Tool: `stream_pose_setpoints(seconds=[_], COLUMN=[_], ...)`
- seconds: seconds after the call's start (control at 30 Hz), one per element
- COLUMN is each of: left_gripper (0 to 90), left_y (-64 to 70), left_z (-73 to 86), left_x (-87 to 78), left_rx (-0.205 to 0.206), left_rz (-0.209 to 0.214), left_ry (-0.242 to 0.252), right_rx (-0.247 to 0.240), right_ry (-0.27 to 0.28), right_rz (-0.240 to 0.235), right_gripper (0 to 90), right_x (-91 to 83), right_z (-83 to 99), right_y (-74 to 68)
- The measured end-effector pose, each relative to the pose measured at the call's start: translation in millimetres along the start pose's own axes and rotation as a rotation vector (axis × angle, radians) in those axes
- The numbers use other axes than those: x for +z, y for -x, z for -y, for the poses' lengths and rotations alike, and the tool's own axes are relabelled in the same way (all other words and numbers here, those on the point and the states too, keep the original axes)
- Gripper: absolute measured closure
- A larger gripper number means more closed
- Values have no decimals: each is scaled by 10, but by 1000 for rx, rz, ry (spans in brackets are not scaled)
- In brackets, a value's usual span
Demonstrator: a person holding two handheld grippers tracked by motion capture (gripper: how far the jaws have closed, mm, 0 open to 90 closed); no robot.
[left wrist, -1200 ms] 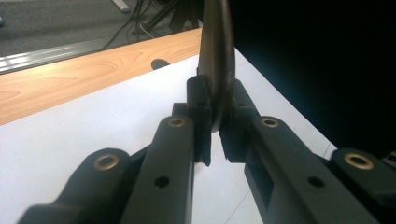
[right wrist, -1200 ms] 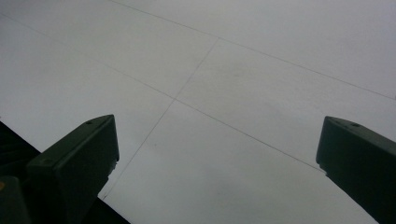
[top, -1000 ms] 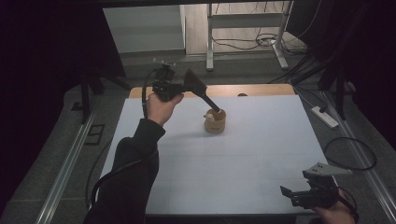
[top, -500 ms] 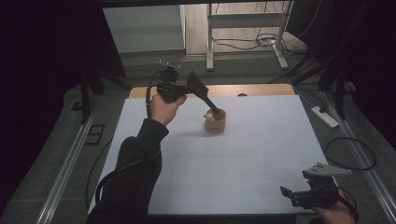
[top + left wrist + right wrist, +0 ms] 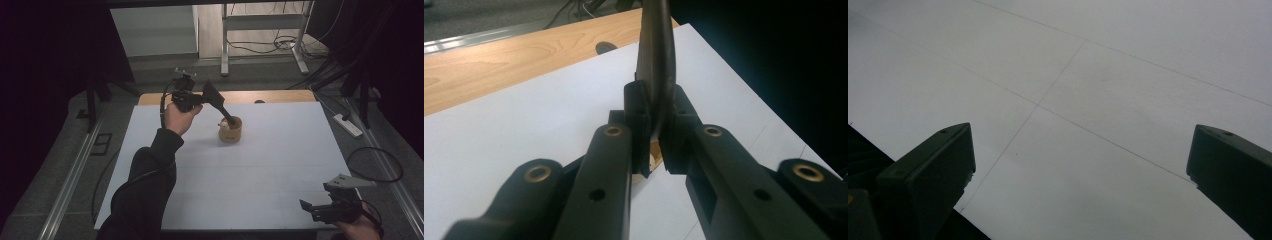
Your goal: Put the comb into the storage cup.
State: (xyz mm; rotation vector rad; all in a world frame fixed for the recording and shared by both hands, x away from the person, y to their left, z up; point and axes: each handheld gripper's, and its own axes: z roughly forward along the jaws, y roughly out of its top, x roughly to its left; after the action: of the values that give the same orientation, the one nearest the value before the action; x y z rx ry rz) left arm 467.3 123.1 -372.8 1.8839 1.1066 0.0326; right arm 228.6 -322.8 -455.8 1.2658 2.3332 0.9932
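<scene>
We see a small round tan wooden holder (image 5: pixel 230 131) standing on the white sheet (image 5: pixel 260 165) that covers the table, toward its far middle, with something pale inside that is too small for us to identify. A dark flat-bladed utensil with a slim handle (image 5: pixel 218 103) slants up and to the left out of that holder, its broad end highest. The left hand-held gripper (image 5: pixel 189 99) is closed on this utensil; in the left gripper view the black jaws press against both sides of the dark blade (image 5: pixel 655 75), and a sliver of the tan holder (image 5: pixel 653 160) shows just beneath them. The person's left hand (image 5: pixel 178 118) and dark sleeve (image 5: pixel 145 185) reach in from the near edge. Beyond the sheet runs a bare strip of light wooden table (image 5: pixel 272 96). Well apart, at the near right corner, the right hand-held gripper (image 5: pixel 314 207) hangs over the sheet with its jaws spread wide and nothing between them.
</scene>
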Motion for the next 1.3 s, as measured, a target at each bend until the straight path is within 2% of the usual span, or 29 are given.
stream_pose_setpoints(seconds=[0.4, 0.6, 0.93, 1.13, 1.3], left_gripper=[828, 827, 827, 826, 823], left_y=[-88, -156, -171, -271, -327], left_z=[107, 177, 292, 374, 435], left_x=[125, 186, 291, 289, 280], left_rx=[-27, -54, -76, -121, -141], left_rz=[7, 19, 29, 55, 57], left_ry=[-6, 1, 12, 40, 52], right_rx=[-2, -2, -12, -9, -10], right_ry=[-2, 0, -1, -6, -9], right_rz=[-3, -2, -2, -6, -6], right_gripper=[0, 0, 0, 0, 0], right_x=[3, 1, 2, 10, 16], right_z=[0, -1, 0, -5, -9], right_y=[0, -2, -5, -4, -7])
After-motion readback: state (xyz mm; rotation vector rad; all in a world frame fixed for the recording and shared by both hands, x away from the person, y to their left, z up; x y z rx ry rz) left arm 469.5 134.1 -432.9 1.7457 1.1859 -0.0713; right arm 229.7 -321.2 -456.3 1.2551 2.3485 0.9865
